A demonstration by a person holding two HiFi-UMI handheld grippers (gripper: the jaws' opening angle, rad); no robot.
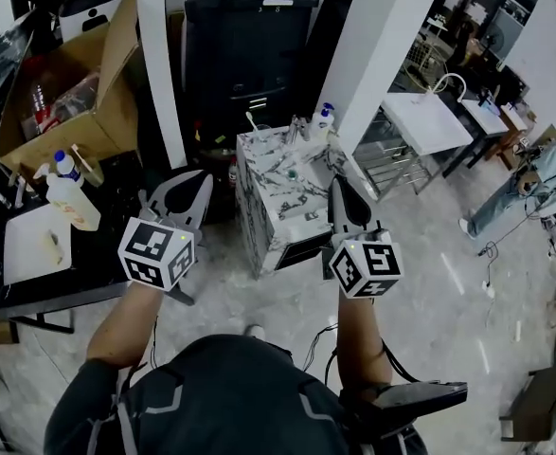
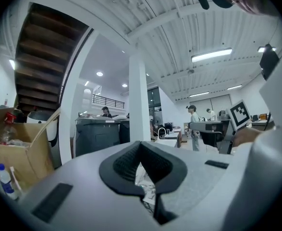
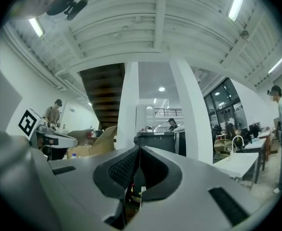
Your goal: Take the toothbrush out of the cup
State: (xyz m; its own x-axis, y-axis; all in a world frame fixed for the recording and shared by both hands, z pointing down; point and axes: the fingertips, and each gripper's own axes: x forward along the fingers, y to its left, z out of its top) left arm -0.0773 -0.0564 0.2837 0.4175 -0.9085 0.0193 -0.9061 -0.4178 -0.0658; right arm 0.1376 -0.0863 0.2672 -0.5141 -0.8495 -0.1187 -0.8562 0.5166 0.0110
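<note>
In the head view a marble-patterned stand (image 1: 287, 207) is on the floor ahead of me. On its far edge sits a clear cup (image 1: 259, 134) with a thin white toothbrush (image 1: 251, 119) sticking up from it, beside some small bottles (image 1: 325, 119). My left gripper (image 1: 204, 178) hovers to the left of the stand, jaws shut and empty. My right gripper (image 1: 337, 184) is held over the stand's right side, also shut with nothing in it. Both gripper views show the pads meeting, left gripper (image 2: 140, 144) and right gripper (image 3: 139, 149). Both grippers are well short of the cup.
A black cabinet (image 1: 249, 36) stands behind the stand, between two white pillars (image 1: 159, 74) (image 1: 391, 36). At the left are a cardboard box (image 1: 69, 83) and a dark table with a spray bottle (image 1: 69, 197). A white table (image 1: 434, 117) and a seated person (image 1: 533, 183) are at the right.
</note>
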